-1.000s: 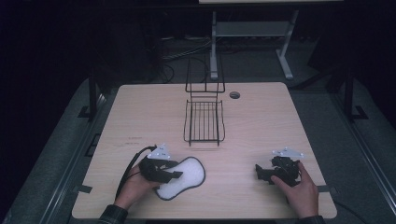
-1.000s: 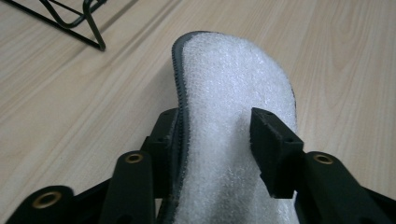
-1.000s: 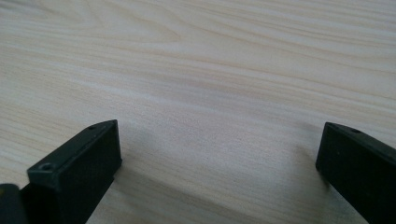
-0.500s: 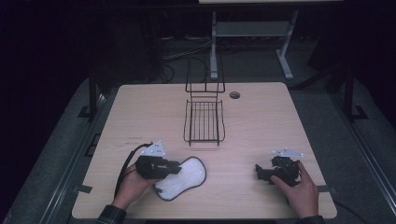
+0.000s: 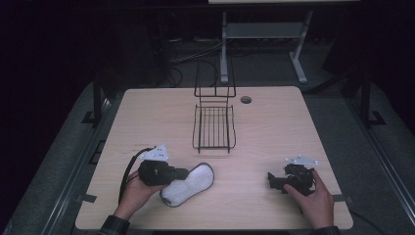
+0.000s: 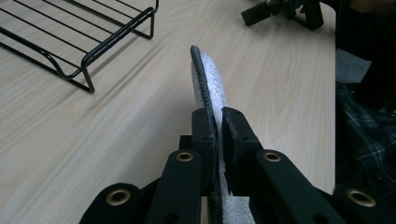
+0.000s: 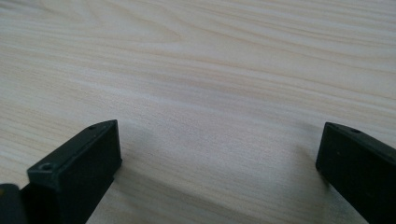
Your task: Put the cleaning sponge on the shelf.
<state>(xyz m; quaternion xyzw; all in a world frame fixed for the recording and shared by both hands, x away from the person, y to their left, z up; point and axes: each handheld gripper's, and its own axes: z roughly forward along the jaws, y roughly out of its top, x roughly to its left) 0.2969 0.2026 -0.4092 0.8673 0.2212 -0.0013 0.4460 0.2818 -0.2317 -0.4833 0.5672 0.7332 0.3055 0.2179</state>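
A white foam insole with a dark grey rim (image 5: 191, 183) lies at the front left of the table. My left gripper (image 5: 182, 173) has just been closing its jaws and now pinches the insole's rim. In the left gripper view the insole (image 6: 211, 88) stands on edge between the pads of the left gripper (image 6: 218, 122), which press on it from both sides. My right gripper (image 5: 272, 180) rests at the front right under a hand. Its jaws (image 7: 219, 154) stand wide apart over bare wood with nothing between them.
A black wire rack (image 5: 214, 128) with an upright back stands in the middle of the table, also seen as the rack (image 6: 79, 42) ahead of the left gripper. A small round hole (image 5: 246, 100) sits in the tabletop behind it. The right gripper (image 6: 280, 9) shows far off.
The left gripper's jaws have closed onto the insole's edge, and the hand shifted slightly. The right hand and its gripper have not moved.
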